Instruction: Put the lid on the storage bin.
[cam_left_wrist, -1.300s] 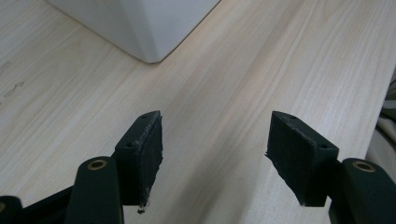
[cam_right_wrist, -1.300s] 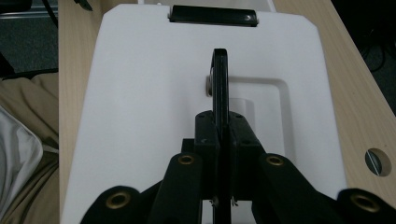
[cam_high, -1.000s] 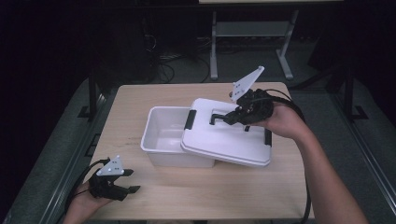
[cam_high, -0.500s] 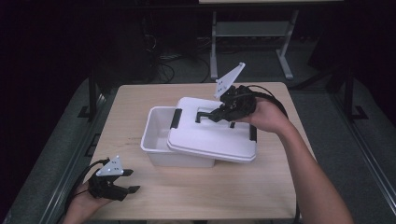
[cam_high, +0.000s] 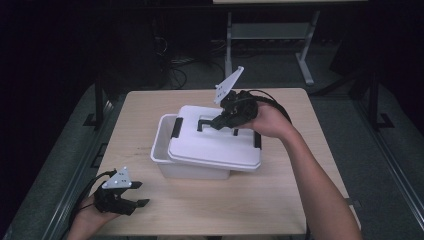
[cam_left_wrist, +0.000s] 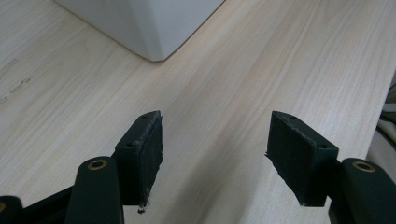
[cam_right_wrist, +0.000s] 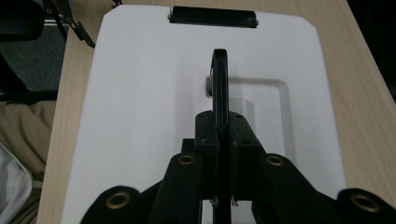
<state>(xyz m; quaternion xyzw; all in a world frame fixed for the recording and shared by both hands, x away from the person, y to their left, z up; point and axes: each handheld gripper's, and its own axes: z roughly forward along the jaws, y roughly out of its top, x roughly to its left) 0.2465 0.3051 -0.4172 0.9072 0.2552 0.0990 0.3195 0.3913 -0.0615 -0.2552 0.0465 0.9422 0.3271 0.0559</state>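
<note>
A white plastic box (cam_high: 190, 167) sits near the middle of a light wood table (cam_high: 210, 210). It is a long box with round corners. Its lid (cam_high: 215, 142) is white too, flat, with a sunk-in part in the middle. The lid has a black handle (cam_right_wrist: 220, 84) on top and a black clip (cam_right_wrist: 213, 16) at the short end, and another black clip (cam_high: 176, 127) shows on the left side in the high view. The lid is not on straight. It covers most of the box but sits pushed to the right, so a strip of the open box shows at the left end.

The right gripper (cam_high: 226, 120) is over the lid, and its jaws are pressed tight on the black handle, which stands up thin between them in the right gripper view. A hand (cam_high: 267, 120) holds this gripper from the right side.

The left gripper (cam_high: 131, 195) rests low at the near left corner of the table, well apart from the box. Its jaws are spread wide with only bare wood between them. In the left gripper view, one corner of the box shows far up at the top.

The table top is pale wood with fine lines in it. The room around it is dark. Behind the table there is a grey metal stand (cam_high: 272, 32) and some cables (cam_high: 177, 62) on the floor
</note>
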